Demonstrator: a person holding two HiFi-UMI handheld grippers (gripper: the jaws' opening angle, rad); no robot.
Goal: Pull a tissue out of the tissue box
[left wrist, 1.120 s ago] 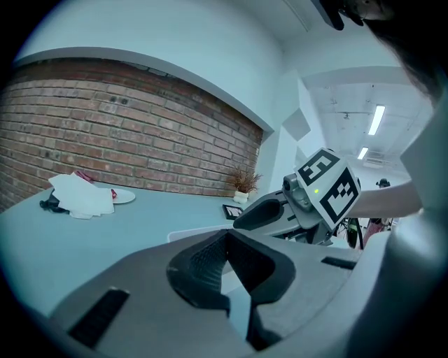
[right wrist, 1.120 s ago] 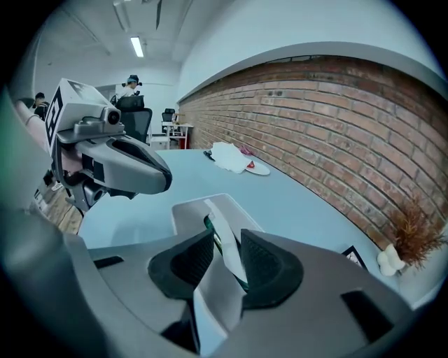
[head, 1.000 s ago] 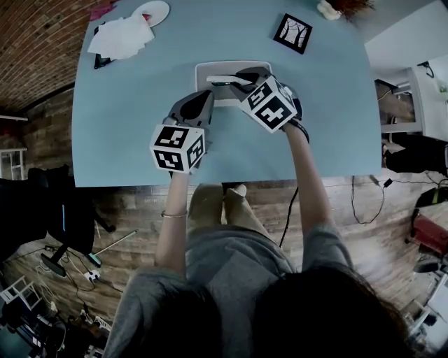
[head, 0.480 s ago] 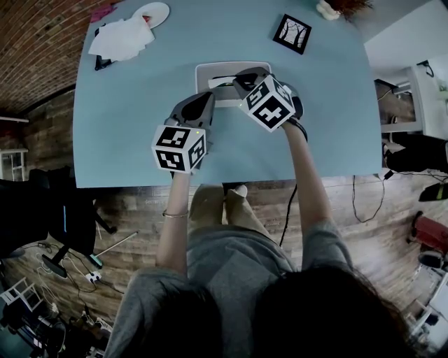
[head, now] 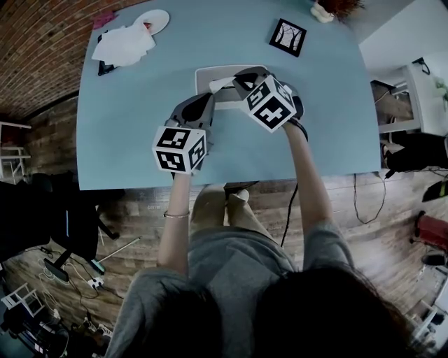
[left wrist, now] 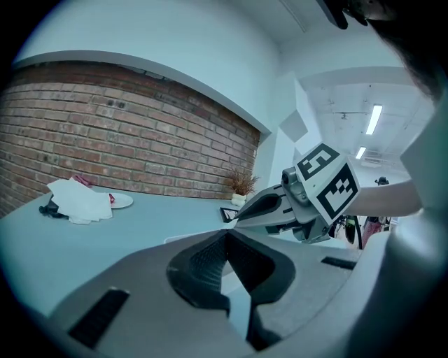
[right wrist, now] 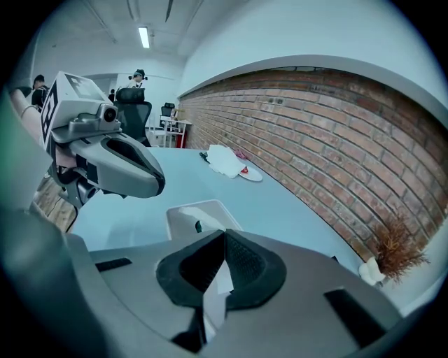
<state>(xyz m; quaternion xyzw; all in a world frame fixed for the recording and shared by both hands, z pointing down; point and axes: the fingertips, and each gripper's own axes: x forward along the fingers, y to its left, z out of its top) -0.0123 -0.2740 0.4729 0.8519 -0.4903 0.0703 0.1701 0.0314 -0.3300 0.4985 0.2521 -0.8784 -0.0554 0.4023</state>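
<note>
The right gripper (right wrist: 222, 241) is closed on a tissue (right wrist: 218, 297). A strip of white sheet is pinched between its ribbed pads and hangs down through the gap behind them. The gripper sits just over the tissue box (right wrist: 180, 218), a pale, shallow box lying flat near the middle of the light blue worktop (head: 140, 126). In the head view a bit of the white sheet shows at the gripper's tip, above the box's opening.

The left gripper (left wrist: 227, 236) has its jaws together at the tips, with nothing between them. Only bare worktop shows through the slot below. It points at the box's near left corner, and I cannot tell whether it touches the box.

Farther out, at the far left corner of the worktop, a loose heap of white tissues (head: 122, 43) lies beside a small white plate (head: 155, 15). A black-framed picture (head: 288, 35) lies flat toward the far right, and a dried plant in a small pot (right wrist: 369, 271) stands at the far edge. A brick wall (left wrist: 126, 140) runs behind the worktop.
</note>
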